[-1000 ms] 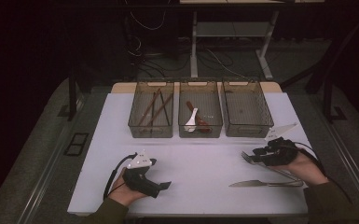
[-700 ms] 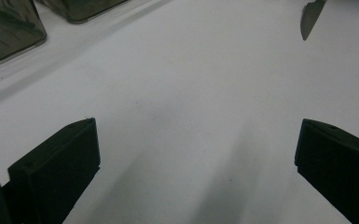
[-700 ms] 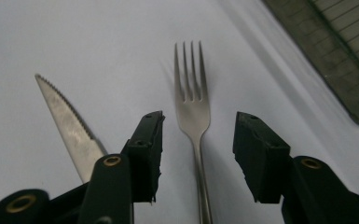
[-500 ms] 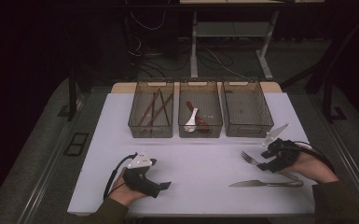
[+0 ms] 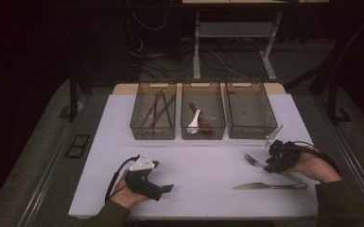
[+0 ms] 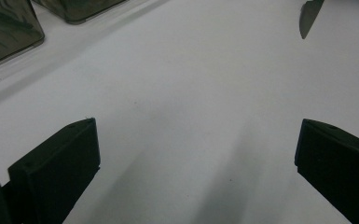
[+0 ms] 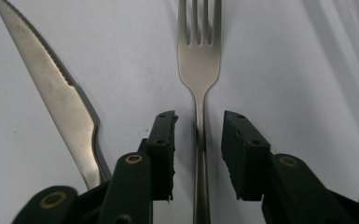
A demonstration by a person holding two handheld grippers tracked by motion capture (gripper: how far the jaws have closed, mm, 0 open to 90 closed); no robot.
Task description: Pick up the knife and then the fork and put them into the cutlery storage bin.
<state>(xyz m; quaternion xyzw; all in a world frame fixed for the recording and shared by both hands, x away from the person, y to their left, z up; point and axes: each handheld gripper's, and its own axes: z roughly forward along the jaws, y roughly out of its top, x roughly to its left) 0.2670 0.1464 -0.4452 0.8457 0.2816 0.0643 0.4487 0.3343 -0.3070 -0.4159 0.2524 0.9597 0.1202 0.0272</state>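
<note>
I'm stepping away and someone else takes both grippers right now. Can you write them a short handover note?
Right gripper: jaws straddle the fork handle and have just been closing; pads not yet on it, fork flat on the table.
Left gripper: open, holding nothing, resting on the table near the front edge.
Knife lies beside the fork, untouched.
Three bins at the back: left bin holds brown sticks, middle bin a white utensil and a brown one, right bin looks empty.
Done: nothing lifted yet here. Left: probably finish the grip, then bin the fork and knife.
</note>
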